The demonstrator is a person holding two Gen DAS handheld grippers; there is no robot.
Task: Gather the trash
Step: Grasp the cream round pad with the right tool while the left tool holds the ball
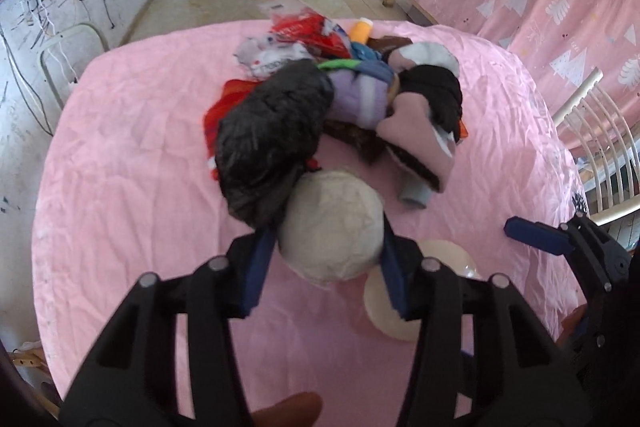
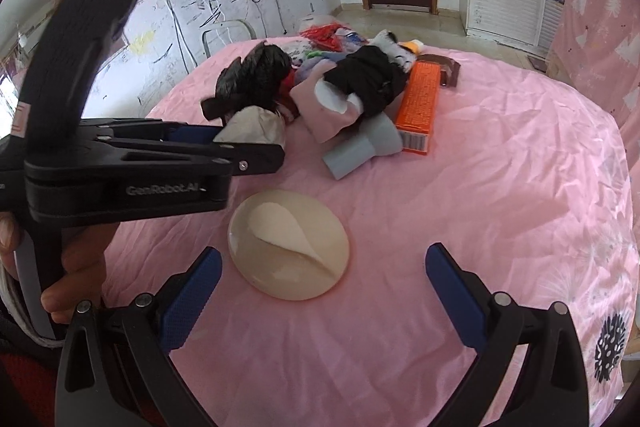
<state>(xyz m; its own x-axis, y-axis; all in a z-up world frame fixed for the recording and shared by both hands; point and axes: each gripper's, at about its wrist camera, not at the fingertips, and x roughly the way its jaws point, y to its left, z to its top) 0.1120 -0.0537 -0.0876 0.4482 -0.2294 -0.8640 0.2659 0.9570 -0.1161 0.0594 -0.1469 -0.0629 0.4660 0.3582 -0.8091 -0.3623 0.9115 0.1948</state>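
Observation:
My left gripper (image 1: 326,251) is shut on a crumpled beige paper ball (image 1: 332,223) and holds it above the pink table; it also shows in the right wrist view (image 2: 254,127). A black plastic bag (image 1: 268,135) hangs against the ball's far left side. My right gripper (image 2: 324,287) is open and empty, just in front of a cream round lid (image 2: 288,245) with a peeled white seal lying on the cloth. The lid is partly hidden behind my left fingers (image 1: 394,279) in the left wrist view.
A heap lies mid-table: pink and black cloth (image 2: 352,87), a grey tube (image 2: 360,149), an orange box (image 2: 420,107), red and white wrappers (image 1: 304,35), an orange bottle (image 1: 362,29). The pink tablecloth (image 2: 500,207) covers a round table. A white chair (image 1: 600,147) stands at the right.

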